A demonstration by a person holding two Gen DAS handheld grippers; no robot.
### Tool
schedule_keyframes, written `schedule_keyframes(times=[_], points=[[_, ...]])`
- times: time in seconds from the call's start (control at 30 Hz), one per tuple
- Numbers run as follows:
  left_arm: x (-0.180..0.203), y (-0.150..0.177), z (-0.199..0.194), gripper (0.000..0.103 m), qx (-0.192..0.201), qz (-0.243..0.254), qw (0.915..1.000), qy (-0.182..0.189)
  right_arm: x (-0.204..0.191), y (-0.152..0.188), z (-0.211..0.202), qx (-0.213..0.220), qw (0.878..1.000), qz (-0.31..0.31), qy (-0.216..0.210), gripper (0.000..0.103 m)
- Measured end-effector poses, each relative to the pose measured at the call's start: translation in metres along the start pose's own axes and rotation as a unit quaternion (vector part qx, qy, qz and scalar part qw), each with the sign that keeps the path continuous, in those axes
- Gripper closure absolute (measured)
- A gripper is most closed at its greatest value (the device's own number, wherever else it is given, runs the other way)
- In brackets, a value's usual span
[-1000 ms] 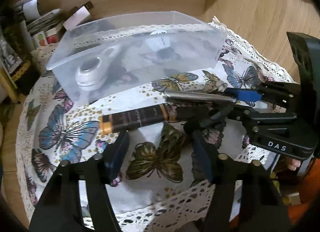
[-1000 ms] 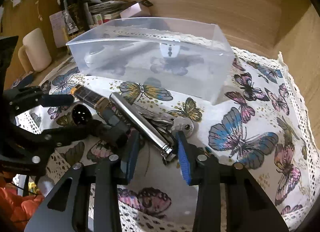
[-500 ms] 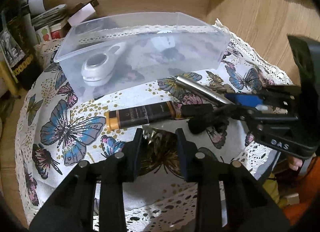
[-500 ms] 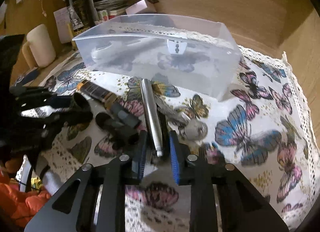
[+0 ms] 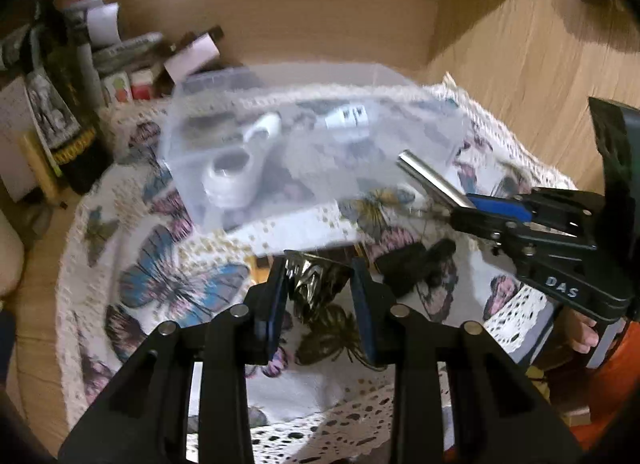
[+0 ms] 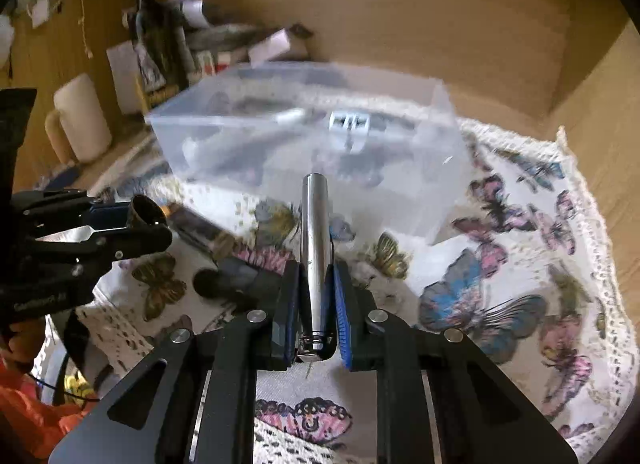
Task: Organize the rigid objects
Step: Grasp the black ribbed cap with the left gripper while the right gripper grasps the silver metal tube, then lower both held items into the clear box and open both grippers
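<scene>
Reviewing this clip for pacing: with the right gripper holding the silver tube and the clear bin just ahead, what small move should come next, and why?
Probably carry the silver tube forward and up over the clear bin rim. The right gripper is clamped on the tube's lower end, the tube points at the bin's near wall, and the left gripper holds its own dark crinkled object off to the side.

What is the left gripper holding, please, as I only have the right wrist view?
Observer: The left gripper pinches a dark, shiny, crinkled object between both pads.
Operator: Thank you. Before I drop this metal cylinder into the clear plastic box, what already lies at its left end?
Observer: A white object with a round, ringed end lies there, near the front wall.
</scene>
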State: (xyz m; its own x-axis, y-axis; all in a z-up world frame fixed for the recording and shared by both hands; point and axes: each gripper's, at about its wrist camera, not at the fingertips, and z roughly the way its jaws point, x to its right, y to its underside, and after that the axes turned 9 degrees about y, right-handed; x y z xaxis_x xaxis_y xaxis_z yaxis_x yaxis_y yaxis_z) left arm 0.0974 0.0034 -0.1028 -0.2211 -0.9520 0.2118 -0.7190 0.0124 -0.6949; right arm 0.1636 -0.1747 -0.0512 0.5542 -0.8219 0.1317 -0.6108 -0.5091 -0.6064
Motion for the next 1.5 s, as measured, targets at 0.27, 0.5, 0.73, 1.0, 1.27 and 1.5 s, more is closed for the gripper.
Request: schedule_keyframes(times=[0.27, 0.5, 0.73, 1.0, 1.27, 1.5], points=[[0.0, -0.029, -0.029, 0.072, 0.059, 0.012, 0.9981, -0.012, 0.007, -0.025, -0.041, 0.08, 0.997, 0.009, 0.011, 0.088], [-0.003, -0.064, -0.043, 0.072, 0.109, 0.024, 0.9932, -0.035, 0.014, -0.06, -0.051, 0.128, 0.991, 0.028, 0.025, 0.088], [-0.014, -0.106, -0.037, 0.072, 0.121, 0.016, 0.9919, -0.036, 0.026, -0.095, -0.037, 0.142, 0.988, 0.045, 0.037, 0.088], [-0.019, -0.134, 0.009, 0.072, 0.076, 0.013, 0.9966, -0.03, 0.036, -0.114, 0.009, 0.1, 0.993, 0.051, 0.039, 0.088], [-0.027, -0.136, 0.066, 0.072, 0.001, 0.024, 0.9993, -0.028, 0.043, -0.104, 0.065, 0.022, 0.997, 0.047, 0.049, 0.088], [-0.029, -0.132, 0.096, 0.072, -0.034, 0.024, 0.9988, -0.025, 0.04, -0.097, 0.083, -0.006, 0.998, 0.034, 0.058, 0.088]])
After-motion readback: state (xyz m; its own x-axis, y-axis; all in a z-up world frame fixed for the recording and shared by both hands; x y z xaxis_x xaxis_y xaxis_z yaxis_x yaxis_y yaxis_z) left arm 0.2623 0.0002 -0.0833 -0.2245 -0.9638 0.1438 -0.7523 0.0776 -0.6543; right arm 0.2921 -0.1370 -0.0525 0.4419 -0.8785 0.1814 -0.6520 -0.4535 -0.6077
